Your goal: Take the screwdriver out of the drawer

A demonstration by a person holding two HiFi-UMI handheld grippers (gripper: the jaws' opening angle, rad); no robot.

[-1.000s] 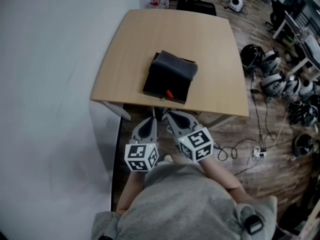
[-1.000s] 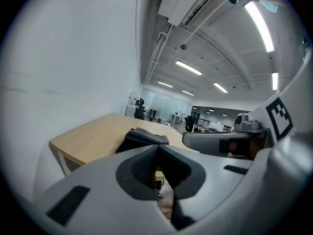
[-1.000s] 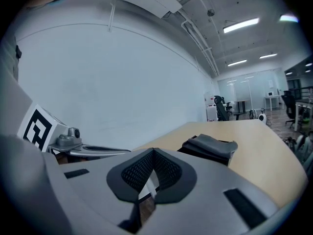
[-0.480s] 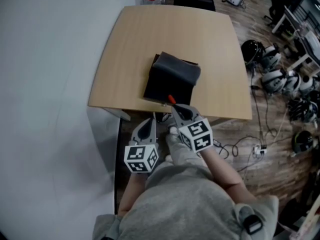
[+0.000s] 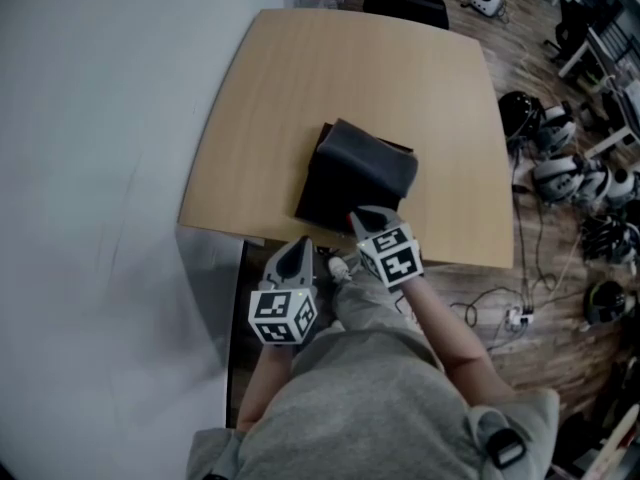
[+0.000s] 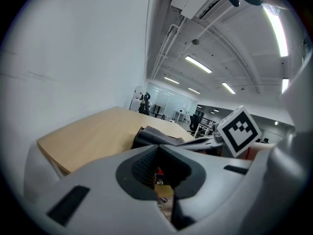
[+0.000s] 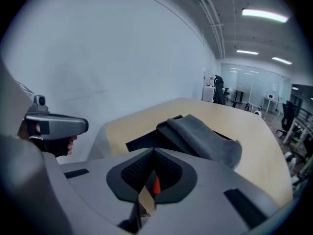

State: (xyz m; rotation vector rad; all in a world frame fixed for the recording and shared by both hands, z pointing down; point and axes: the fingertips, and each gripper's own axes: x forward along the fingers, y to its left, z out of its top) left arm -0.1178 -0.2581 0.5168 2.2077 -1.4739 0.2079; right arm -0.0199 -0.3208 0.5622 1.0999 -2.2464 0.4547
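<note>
Person standing at a light wooden bench (image 5: 300, 88), looking steeply down and holding a hand-held gripper in each hand. A flat black drawer box (image 5: 322, 196) is sitting near the bench's front edge, with a dark grey cloth (image 5: 372, 163) lying crumpled over its far part.

The right hand-held gripper (image 5: 371, 213) is now reaching over the bench edge. Its jaws are pressed together with nothing between them, and its tip is pointing down at the front of the box. A second ago it was hanging short of the bench, side by side with the other one.

An orange-red screwdriver handle (image 7: 155, 185) is showing at the front of the box, just beyond the right jaws. From above it was plainly visible earlier and is now mostly covered by that gripper.

The left hand-held gripper (image 5: 300, 244) is also closed and empty. It is now sitting at the bench's front edge, left of the box, having been short of it before.
</note>
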